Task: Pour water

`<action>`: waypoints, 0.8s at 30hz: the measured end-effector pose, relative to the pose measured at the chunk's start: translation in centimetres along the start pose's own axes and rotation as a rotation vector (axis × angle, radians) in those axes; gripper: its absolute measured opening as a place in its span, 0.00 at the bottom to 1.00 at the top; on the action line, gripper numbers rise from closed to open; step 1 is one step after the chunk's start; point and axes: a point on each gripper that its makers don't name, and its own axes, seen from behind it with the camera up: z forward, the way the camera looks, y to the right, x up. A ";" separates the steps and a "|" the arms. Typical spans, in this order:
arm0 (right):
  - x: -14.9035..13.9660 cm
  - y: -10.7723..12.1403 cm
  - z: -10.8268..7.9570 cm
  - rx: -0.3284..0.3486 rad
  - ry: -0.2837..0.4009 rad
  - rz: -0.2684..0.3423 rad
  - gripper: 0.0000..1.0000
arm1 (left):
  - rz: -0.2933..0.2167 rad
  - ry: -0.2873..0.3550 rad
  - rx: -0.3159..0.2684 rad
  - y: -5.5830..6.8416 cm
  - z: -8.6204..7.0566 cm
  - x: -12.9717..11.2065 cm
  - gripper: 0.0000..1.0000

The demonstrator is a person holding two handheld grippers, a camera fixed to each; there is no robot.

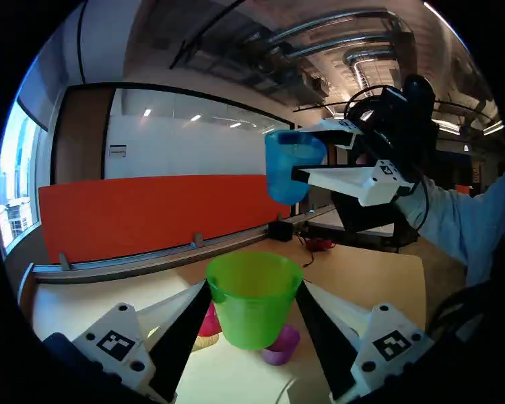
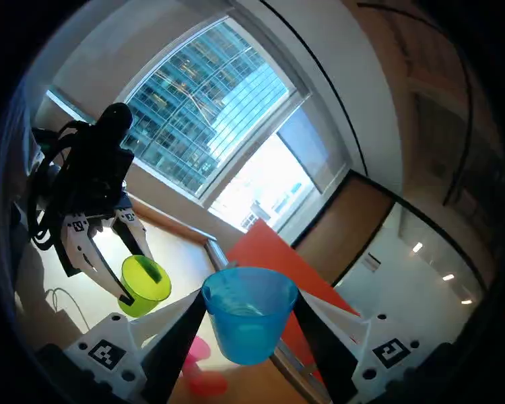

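Observation:
My left gripper point(image 1: 252, 306) is shut on a green cup point(image 1: 254, 296), held upright above the table. In the left gripper view the blue cup point(image 1: 289, 165) hangs higher, up and to the right of the green one, gripped by my right gripper point(image 1: 294, 160) and tilted only slightly. In the right gripper view my right gripper point(image 2: 249, 316) is shut on the blue cup point(image 2: 249, 313), which has a little water at its bottom. Farther off at the left, the left gripper point(image 2: 135, 277) holds the green cup point(image 2: 145, 285).
On the light wooden table point(image 1: 360, 269) small pink and purple cups point(image 1: 281, 345) lie below the green cup. An orange divider panel point(image 1: 151, 212) runs along the table's back. A person's sleeve point(image 1: 464, 222) reaches in from the right. Large windows point(image 2: 205, 128) stand behind the left gripper.

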 end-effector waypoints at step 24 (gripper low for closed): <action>2.6 0.9 2.9 0.006 0.016 -0.259 0.92 | 0.009 -0.005 -0.028 0.8 0.3 0.2 0.87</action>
